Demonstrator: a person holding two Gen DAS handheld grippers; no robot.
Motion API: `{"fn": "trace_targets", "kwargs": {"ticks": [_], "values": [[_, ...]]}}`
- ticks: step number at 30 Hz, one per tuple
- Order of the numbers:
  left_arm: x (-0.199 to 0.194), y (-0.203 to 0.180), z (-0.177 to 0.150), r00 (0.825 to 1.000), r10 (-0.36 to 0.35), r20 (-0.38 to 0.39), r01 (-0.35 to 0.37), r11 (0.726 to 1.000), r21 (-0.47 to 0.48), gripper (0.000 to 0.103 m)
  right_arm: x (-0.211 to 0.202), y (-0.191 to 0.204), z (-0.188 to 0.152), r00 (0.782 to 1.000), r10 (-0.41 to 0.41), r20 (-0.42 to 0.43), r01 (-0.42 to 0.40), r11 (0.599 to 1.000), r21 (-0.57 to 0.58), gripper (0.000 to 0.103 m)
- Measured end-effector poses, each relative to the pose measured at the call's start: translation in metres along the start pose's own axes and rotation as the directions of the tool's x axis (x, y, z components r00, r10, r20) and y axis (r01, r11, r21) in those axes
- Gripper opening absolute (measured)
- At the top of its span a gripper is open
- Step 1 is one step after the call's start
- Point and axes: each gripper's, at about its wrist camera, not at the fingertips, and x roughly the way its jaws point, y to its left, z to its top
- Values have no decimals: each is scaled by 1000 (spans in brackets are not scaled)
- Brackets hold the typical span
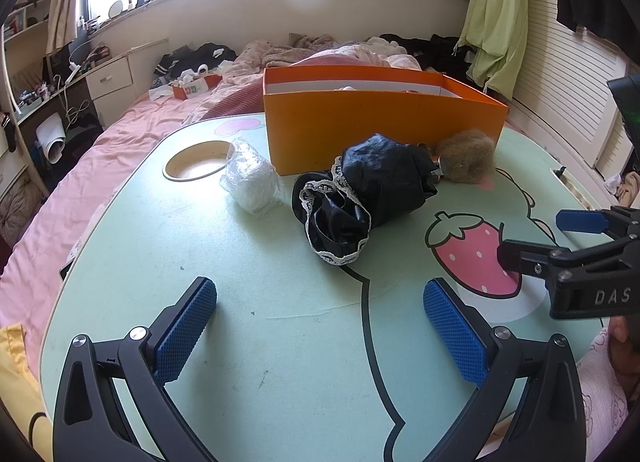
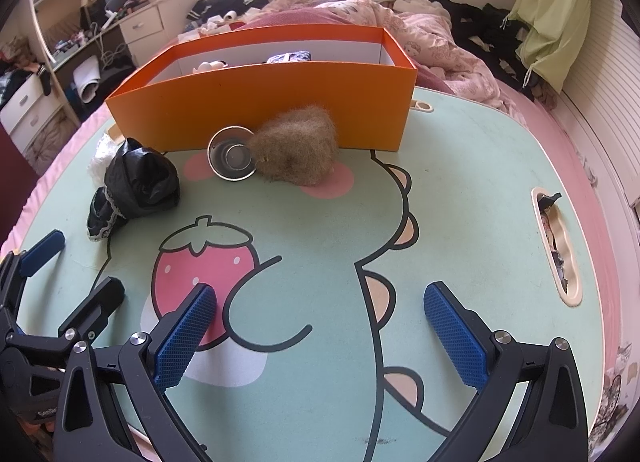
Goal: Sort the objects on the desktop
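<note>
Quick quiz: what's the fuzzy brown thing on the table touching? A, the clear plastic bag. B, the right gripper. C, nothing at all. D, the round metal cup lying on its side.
D: the fuzzy brown thing presses against the metal cup, in front of the orange box.

An orange box [image 1: 384,118] stands at the far side of the table [image 1: 280,342]. Just before it lie a plastic bag [image 1: 252,178], black lace-trimmed cloth [image 1: 360,198] and a brown furry lump [image 1: 466,156], the lump touching it. The left gripper [image 1: 320,326] hovers nearer, jaws spread wide and empty.
</note>
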Motion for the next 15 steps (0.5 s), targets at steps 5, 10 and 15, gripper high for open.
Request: {"fn": "trace_targets", "kwargs": {"ticks": [5,10,15], "values": [[0,0,0,1000,-1,5,1,1000,0,103,-5,-9,16,998,41,48,-43,998,40,95],[0,2,-1,1000,1,15,-1,1000,-7,103,-10,-18,50,992,53,112,-64,993,103,80],[-1,3,-4,1000,-4,26,4,1000,-7,103,2,-16,77,987,94,127,-113,982,153,77]]}}
